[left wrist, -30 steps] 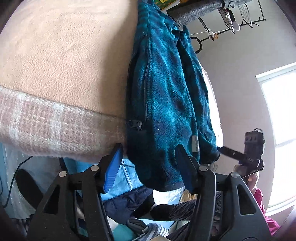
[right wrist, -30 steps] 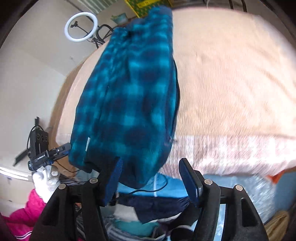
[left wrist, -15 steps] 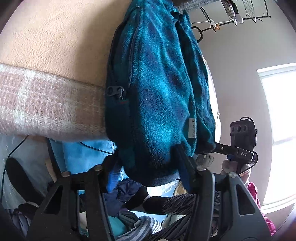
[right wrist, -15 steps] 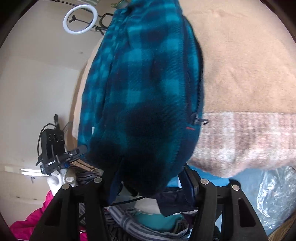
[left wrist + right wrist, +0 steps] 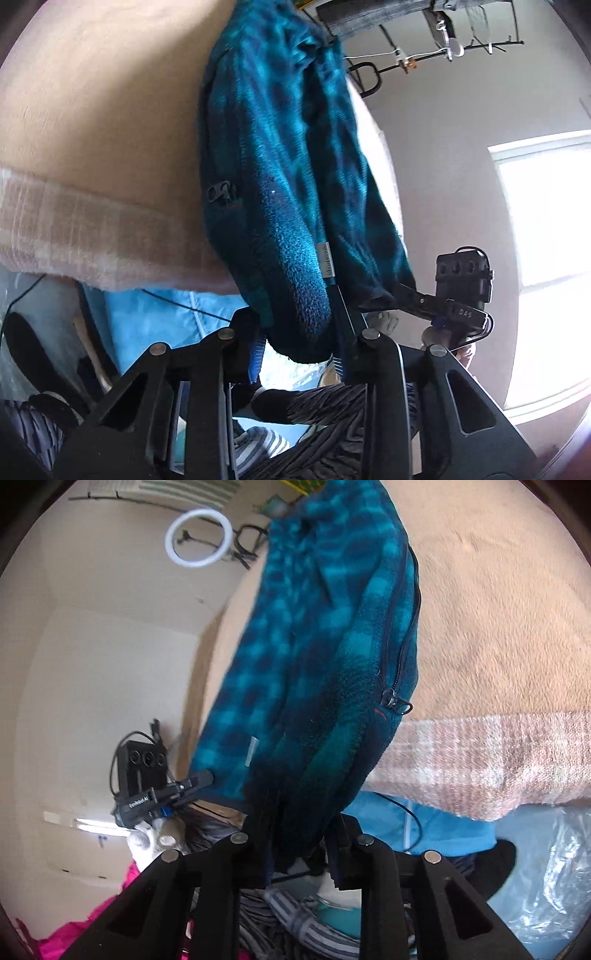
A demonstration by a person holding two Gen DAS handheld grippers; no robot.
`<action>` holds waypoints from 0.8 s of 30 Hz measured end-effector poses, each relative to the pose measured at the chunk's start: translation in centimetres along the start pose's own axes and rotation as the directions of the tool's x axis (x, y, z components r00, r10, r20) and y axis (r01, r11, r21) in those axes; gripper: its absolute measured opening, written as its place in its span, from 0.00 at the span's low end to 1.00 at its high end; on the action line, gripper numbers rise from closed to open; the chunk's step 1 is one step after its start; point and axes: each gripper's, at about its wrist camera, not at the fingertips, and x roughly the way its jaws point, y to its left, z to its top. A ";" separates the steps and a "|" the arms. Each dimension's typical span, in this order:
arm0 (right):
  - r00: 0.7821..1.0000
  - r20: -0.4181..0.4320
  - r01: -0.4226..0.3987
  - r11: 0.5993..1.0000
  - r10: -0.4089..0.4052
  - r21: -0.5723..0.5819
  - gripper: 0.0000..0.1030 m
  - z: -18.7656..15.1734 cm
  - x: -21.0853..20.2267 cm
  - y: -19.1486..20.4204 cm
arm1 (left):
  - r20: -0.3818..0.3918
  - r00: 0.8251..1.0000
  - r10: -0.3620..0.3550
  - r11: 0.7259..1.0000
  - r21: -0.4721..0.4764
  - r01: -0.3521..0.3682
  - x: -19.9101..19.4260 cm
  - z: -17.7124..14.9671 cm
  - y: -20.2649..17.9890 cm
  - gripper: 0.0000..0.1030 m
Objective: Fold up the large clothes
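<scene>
A teal and navy plaid fleece jacket [image 5: 288, 166] lies folded lengthwise on a bed's beige blanket [image 5: 92, 110], its hem hanging over the near edge. My left gripper [image 5: 299, 343] is closing its jaws, and the thick hem fills the gap and touches both pads. In the right wrist view the same jacket [image 5: 325, 646] has its zipper side toward the blanket [image 5: 498, 609]. My right gripper [image 5: 299, 845] is also closing, with the hem pinched between its fingers. Each wrist view shows the other gripper on the far hem corner: the right gripper [image 5: 402, 291] and the left gripper [image 5: 205, 777].
Below the bed's edge lies a heap of clothes: a light blue garment [image 5: 147, 317], striped fabric [image 5: 258, 446] and a pink piece [image 5: 74, 934]. A plastic bag [image 5: 546, 886] sits at the right. A ring light [image 5: 199, 537] and a clothes rack [image 5: 443, 37] stand beyond the bed.
Both grippers have come forward onto the jacket's hem and narrowed their jaws around it. The hem now sits between the fingers instead of ahead of them, and its near end is lifted slightly.
</scene>
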 end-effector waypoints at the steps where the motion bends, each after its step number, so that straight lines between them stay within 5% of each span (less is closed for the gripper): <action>1: 1.000 0.016 -0.007 1.000 0.007 0.005 0.20 0.0 -0.4 0.2 | 0.006 1.000 -0.003 1.000 0.004 0.003 -0.2 0.2 -0.2 0.27; 6: 0.993 0.103 -0.067 0.997 0.062 0.045 0.19 0.4 -2.2 0.5 | 0.046 0.998 -0.030 1.000 0.002 0.030 -1.4 1.8 -2.1 0.27; 14: 0.984 0.179 -0.016 0.999 0.009 0.038 0.18 3.4 -4.7 4.9 | 0.127 0.991 -0.044 0.999 0.002 0.044 -3.1 5.2 -5.4 0.27; 24: 0.964 0.265 -0.037 0.995 0.011 0.095 0.18 12.0 -5.1 5.5 | 0.165 0.986 -0.020 1.000 -0.017 0.023 -2.2 12.2 -7.2 0.26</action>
